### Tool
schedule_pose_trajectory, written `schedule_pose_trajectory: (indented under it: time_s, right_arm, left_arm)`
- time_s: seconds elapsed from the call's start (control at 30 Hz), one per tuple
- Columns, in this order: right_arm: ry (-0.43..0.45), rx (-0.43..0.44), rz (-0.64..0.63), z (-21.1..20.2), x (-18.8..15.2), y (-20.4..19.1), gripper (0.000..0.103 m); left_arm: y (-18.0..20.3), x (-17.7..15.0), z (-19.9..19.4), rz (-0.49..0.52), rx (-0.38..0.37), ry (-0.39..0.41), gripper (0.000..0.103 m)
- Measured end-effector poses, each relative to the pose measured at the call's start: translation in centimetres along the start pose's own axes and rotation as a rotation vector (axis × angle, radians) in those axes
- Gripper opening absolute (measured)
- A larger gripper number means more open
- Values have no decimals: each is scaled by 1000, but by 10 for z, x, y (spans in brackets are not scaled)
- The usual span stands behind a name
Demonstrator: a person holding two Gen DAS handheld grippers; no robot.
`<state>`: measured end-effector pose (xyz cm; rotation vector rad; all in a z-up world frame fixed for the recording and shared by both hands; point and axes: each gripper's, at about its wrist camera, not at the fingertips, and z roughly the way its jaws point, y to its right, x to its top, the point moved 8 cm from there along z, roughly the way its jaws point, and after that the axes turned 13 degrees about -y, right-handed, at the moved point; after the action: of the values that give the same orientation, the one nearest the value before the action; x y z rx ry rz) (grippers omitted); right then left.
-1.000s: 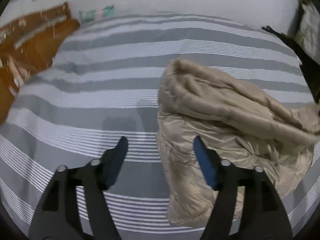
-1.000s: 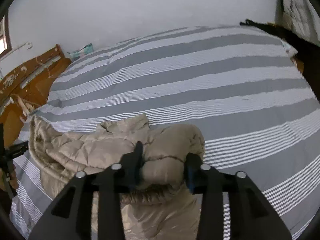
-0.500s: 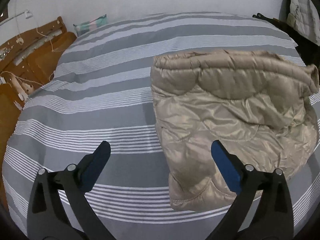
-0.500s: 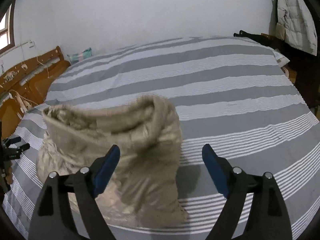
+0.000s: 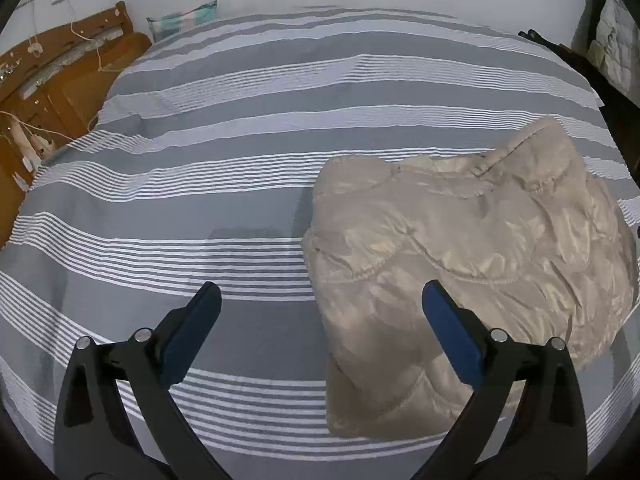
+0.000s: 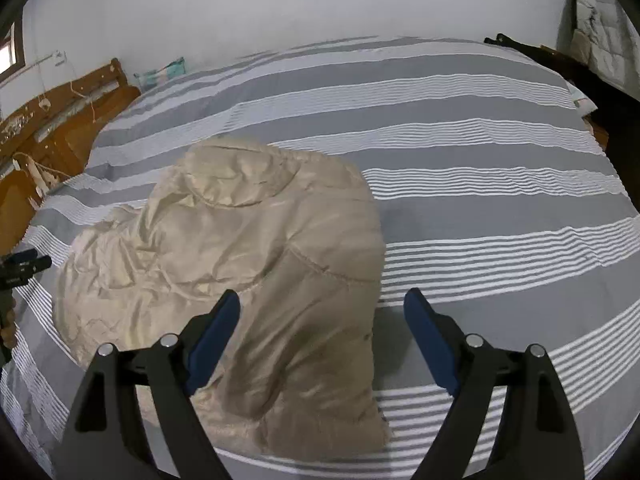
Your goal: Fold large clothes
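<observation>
Beige quilted puffer jacket [image 5: 472,256] lies folded into a compact bundle on the grey-and-white striped bedspread [image 5: 224,200], its shiny fabric creased and its hood uppermost at the far end. From the left wrist camera the bundle sits to the right of centre; from the right wrist camera the same jacket [image 6: 248,264] sits to the left of centre. The left gripper [image 5: 322,300] hangs above the bundle's near left edge with its blue pads spread wide and nothing pressed between them; its jaws have just been opening. The right gripper [image 6: 322,304] likewise stands wide above the jacket's near right edge, clear of the fabric, having just let its jaws part. A wooden headboard [image 5: 60,68] stands at the far left of the bed, with a teal-and-white checked pillow [image 5: 182,16] beside it against the white wall
</observation>
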<state>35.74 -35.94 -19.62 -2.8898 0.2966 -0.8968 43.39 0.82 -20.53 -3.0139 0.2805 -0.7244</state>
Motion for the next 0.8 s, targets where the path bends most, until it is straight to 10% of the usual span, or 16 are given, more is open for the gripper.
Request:
schedule_pose_trajectory:
  time_s: [0.5, 0.8]
  right_arm:
    - [-80, 16, -22, 62, 45, -5, 84]
    - [-151, -6, -40, 87, 44, -14, 67]
  left_arm:
    - [34, 50, 64, 49, 5, -114, 99]
    - [52, 41, 81, 104, 5, -153, 60]
